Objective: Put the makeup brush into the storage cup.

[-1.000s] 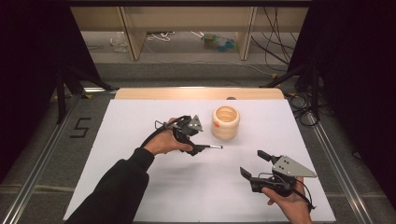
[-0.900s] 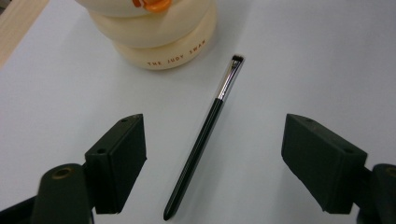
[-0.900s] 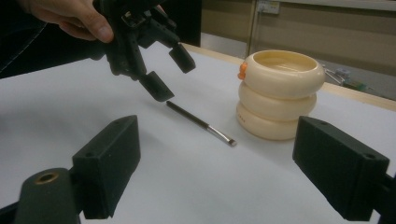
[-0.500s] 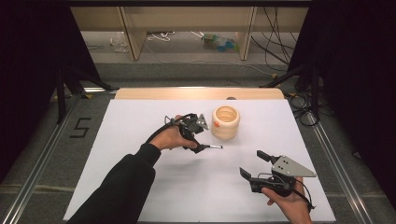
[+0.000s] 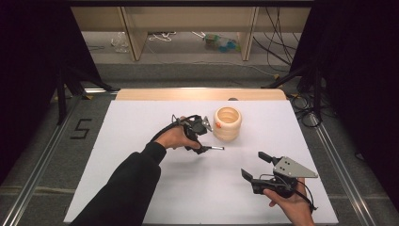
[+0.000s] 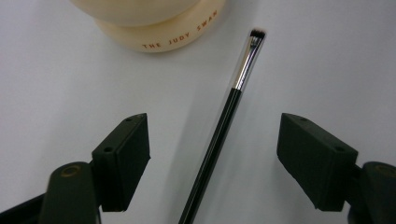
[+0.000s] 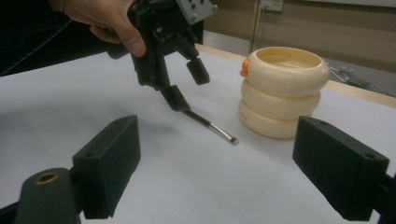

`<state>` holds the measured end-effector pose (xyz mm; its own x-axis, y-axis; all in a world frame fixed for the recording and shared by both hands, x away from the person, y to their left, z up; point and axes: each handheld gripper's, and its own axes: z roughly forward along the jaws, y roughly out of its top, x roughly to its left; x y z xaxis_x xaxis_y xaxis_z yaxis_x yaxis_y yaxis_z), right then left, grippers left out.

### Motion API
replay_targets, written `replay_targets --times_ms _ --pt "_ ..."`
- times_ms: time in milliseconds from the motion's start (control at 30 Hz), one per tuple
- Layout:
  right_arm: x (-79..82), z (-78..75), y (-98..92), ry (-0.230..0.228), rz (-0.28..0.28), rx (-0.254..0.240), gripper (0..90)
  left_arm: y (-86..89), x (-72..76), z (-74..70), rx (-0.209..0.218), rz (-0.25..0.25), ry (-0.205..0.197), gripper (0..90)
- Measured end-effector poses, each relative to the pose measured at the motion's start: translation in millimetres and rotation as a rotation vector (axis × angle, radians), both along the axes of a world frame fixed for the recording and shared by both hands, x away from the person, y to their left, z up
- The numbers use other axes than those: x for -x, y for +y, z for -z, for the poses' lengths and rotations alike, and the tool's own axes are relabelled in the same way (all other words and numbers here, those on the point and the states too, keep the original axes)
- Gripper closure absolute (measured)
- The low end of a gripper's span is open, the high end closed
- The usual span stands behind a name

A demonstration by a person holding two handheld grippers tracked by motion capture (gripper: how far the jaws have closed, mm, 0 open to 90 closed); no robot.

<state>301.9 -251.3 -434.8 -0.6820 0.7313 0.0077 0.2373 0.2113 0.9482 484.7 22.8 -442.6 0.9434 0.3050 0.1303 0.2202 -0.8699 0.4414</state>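
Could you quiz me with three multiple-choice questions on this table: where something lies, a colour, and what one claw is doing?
1. Where does the thin brush lie?
A. inside the cream holder
B. flat on the white table, between the left claw's jaws
C. in the right claw

2. What colour is the ringed holder?
A. cream
B. blue
C. black

3. How do the left claw's jaws stand?
A. clamped on the holder
B. open, one on each side of the brush, not touching it
C. shut with nothing between them

Answers: 1 B, the left gripper view shows the brush on the table between the two jaws. 2 A, both the high view and the right gripper view show it pale cream. 3 B, bare table shows between each pad and the brush handle.
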Motion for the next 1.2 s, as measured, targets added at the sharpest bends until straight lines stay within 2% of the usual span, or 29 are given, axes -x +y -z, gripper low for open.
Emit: replay_targets --times_ms 67,300,333,367,500,633,767,833,1100,1200 --pt "0.1 0.1 0.1 0.001 -0.004 0.004 16.4 -0.7 -2.4 1.3 -0.006 0.013 -0.012 27.3" --pt "-0.9 0.5 0.3 -0.007 -0.006 0.007 16.4 -1.7 -3.6 5.6 -0.013 0.003 0.012 29.9" --pt "-1.5 0.6 0.1 -0.018 -0.007 0.010 16.5 -1.9 -4.7 5.8 -0.018 0.018 0.006 30.1" --pt "-0.5 0.7 1.0 0.004 -0.011 0.002 16.6 -2.0 -4.8 5.8 -0.017 0.016 0.005 30.2" --pt "-0.5 1.0 1.1 0.002 -0.013 0.002 16.6 -2.3 -6.4 6.8 -0.020 0.020 0.018 32.0" --pt "-0.8 1.3 1.7 -0.003 -0.011 -0.002 16.6 -3.0 -7.2 8.3 -0.049 0.035 0.020 34.6" --pt "-1.0 1.5 2.1 -0.002 -0.013 0.001 16.6 -2.4 -9.4 8.6 -0.053 0.028 0.020 38.4" --pt "-1.0 1.5 2.2 -0.002 -0.013 0.002 16.7 -2.2 -9.3 9.8 -0.060 0.031 0.035 39.0" --pt "-1.1 1.6 2.3 -0.006 -0.013 0.004 16.7 -2.8 -10.8 12.3 -0.072 0.035 0.051 41.9" --pt "-1.1 1.8 2.3 -0.003 -0.012 0.009 16.7 -3.3 -11.5 11.6 -0.089 0.036 0.055 44.2"
